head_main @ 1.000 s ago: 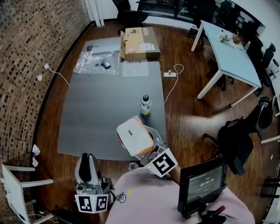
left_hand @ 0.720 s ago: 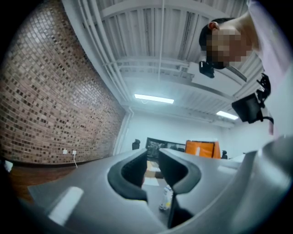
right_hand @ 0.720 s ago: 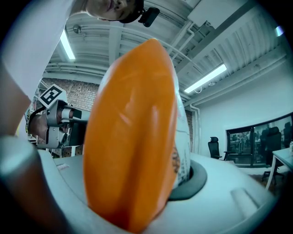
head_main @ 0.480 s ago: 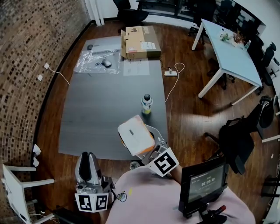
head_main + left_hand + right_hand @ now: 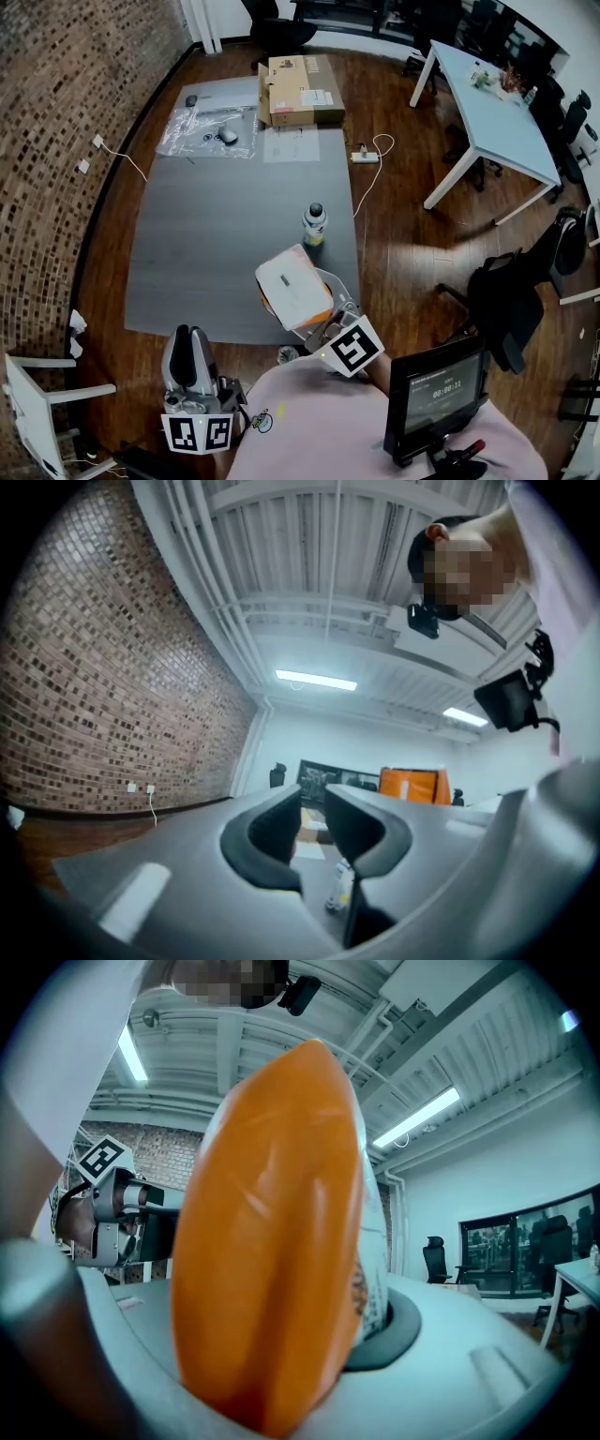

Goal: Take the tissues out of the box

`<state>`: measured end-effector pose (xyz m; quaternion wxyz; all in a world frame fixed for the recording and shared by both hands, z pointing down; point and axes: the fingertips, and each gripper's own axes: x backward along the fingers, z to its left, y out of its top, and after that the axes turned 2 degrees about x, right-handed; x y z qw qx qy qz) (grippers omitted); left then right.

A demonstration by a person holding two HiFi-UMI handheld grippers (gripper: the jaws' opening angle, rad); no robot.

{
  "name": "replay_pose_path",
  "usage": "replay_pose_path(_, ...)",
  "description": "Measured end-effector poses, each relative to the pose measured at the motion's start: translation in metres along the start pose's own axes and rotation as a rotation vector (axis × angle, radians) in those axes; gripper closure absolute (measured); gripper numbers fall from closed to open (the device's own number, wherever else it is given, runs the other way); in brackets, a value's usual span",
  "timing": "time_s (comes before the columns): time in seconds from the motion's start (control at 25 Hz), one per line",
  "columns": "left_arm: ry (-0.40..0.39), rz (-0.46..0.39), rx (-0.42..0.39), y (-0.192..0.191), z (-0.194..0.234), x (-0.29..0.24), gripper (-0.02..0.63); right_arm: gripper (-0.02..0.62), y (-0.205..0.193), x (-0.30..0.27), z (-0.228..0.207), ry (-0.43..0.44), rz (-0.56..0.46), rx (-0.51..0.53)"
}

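Mat (image 5: pixel 216 234): grey work surface laid on the wood floor. It is likely where the tissues are meant to end up, and no tissue lies on it yet.
Carton (image 5: pixel 300 91): brown, at the far end of the mat, well apart from the work. Its contents cannot be seen.
Tissue box (image 5: pixel 292 286): orange and white, lifted off the mat and tilted, just in front of the person. It seems held up so the other gripper can get at its opening. The head view shows only a broad white face, and neither the opening nor any tissue can be made out.
Right gripper (image 5: pixel 326 302): clamped on the tissue box across its narrow width. In its own view the orange side fills the middle, so one jaw is covered and only the dark pad on the right shows, pressed against the box.
Left gripper (image 5: pixel 190 336): low at the person's left, well apart from the tissue box and pointing out over the mat. Its jaws are nearly together with only a thin slit and nothing between them. By my reading it is waiting to pull a tissue.
Bottle (image 5: pixel 314 223): upright on the mat just beyond the tissue box. Its label is too small to read.
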<state>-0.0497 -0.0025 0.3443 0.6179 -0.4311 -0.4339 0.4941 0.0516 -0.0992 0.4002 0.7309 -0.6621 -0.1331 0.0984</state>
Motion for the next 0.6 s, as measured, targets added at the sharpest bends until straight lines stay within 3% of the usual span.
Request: replay_pose_path(0.6,0.007,-0.005,0.003,-0.0018,0.0034,0.0001,0.522,0.327,-0.0034,-0.0022,0.0012,0.011,0.010,0.010)
